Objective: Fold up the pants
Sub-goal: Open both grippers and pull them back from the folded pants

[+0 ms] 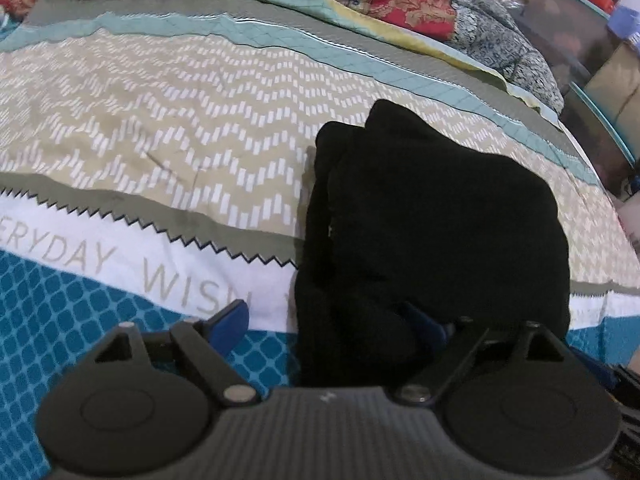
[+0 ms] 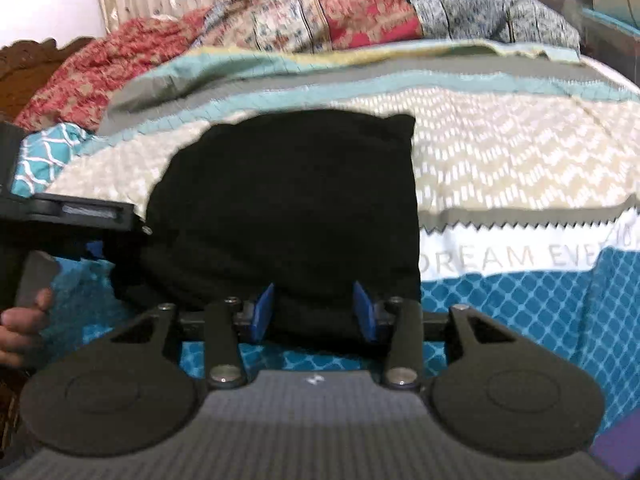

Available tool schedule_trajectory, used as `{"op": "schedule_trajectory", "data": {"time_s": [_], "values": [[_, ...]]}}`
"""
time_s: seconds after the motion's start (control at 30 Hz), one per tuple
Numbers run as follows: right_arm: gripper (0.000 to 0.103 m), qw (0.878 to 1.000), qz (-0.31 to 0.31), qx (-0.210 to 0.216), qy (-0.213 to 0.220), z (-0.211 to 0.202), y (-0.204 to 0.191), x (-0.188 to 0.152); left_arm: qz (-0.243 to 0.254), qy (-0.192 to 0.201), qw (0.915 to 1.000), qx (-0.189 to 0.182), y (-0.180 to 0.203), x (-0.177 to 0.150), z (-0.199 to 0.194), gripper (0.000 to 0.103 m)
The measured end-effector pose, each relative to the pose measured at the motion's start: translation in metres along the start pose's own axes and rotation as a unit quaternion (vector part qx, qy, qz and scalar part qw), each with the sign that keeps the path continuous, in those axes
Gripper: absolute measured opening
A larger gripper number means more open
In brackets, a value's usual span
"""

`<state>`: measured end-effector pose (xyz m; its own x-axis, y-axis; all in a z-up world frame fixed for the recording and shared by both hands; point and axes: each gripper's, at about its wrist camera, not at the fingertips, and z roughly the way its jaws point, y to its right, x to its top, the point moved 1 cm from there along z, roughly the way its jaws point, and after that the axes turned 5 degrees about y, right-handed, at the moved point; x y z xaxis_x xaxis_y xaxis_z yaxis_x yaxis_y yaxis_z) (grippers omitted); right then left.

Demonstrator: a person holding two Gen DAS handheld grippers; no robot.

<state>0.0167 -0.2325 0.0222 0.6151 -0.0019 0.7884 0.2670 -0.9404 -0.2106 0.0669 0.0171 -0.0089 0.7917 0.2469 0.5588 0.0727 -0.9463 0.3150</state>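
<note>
The right tool [image 2: 314, 312] had its two blue pads spread apart, one on either side of the near edge of the black pants [image 2: 288, 208]. The pads stood at the cloth without visibly pinching it, so the tool looked released rather than clenched. The left tool [image 1: 332, 320] was likewise spread wide. Its left pad lay bare over the bedspread [image 1: 160, 140], while its right pad was half buried under the near fold of the pants [image 1: 432, 232]. It appeared open, with cloth lying between the fingers, though whether any of that cloth was caught could not be told. In the right wrist view the body of the left tool [image 2: 80, 216] reached in against the left side of the pants, with the person's hand [image 2: 22, 326] gripping its handle below.

The pants themselves lay as a compact, squarish bundle on the patterned bedspread, across its beige zigzag band and over the white lettered strip toward the tools. No loose leg trailed out from the bundle in either view. The left side of the bundle showed several stacked layers and a slightly lumpy corner at the far end.

By that look, the folding seemed nearly or fully done. What remained was probably only smoothing the bundle or withdrawing both tools. Beyond the pants, a heap of floral quilts [image 2: 320, 20] lay at the far side of the bed.
</note>
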Motion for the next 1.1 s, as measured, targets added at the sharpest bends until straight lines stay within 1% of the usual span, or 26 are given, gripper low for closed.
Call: {"op": "schedule_trajectory", "data": {"time_s": [0.1, 0.27, 0.37, 0.47, 0.67, 0.77, 0.83, 0.93, 1.1], "values": [[0.047, 1.0, 0.008, 0.0, 0.012, -0.006, 0.007, 0.003, -0.004, 0.008, 0.9999, -0.008, -0.001, -0.003, -0.015, 0.086], [0.047, 0.998, 0.058, 0.0, -0.008, -0.019, 0.019, -0.012, 0.022, 0.042, 0.9989, -0.008, 0.005, -0.019, -0.05, 0.086], [0.047, 0.997, 0.072, -0.001, -0.011, -0.027, 0.02, -0.025, 0.033, 0.055, 0.9979, -0.008, 0.009, -0.033, -0.066, 0.086], [0.047, 0.997, 0.082, -0.002, -0.014, -0.03, 0.02, -0.029, 0.043, 0.058, 0.9974, -0.001, 0.014, -0.049, -0.072, 0.086], [0.047, 0.996, 0.092, -0.001, -0.002, -0.035, 0.019, -0.037, 0.08, 0.056, 0.9949, 0.025, 0.035, -0.091, -0.074, 0.086], [0.047, 0.995, 0.103, -0.001, 0.002, -0.036, 0.021, -0.04, 0.108, 0.074, 0.9903, 0.044, 0.047, -0.106, -0.079, 0.087], [0.047, 0.994, 0.111, 0.0, 0.002, -0.037, 0.023, -0.043, 0.126, 0.092, 0.9864, 0.052, 0.054, -0.112, -0.085, 0.093], [0.047, 0.993, 0.118, 0.004, 0.01, -0.042, 0.024, -0.044, 0.129, 0.096, 0.9858, 0.049, 0.06, -0.117, -0.092, 0.093], [0.049, 0.993, 0.12, 0.013, 0.014, -0.049, 0.024, -0.045, 0.115, 0.079, 0.9892, 0.045, 0.061, -0.122, -0.095, 0.097]]}}
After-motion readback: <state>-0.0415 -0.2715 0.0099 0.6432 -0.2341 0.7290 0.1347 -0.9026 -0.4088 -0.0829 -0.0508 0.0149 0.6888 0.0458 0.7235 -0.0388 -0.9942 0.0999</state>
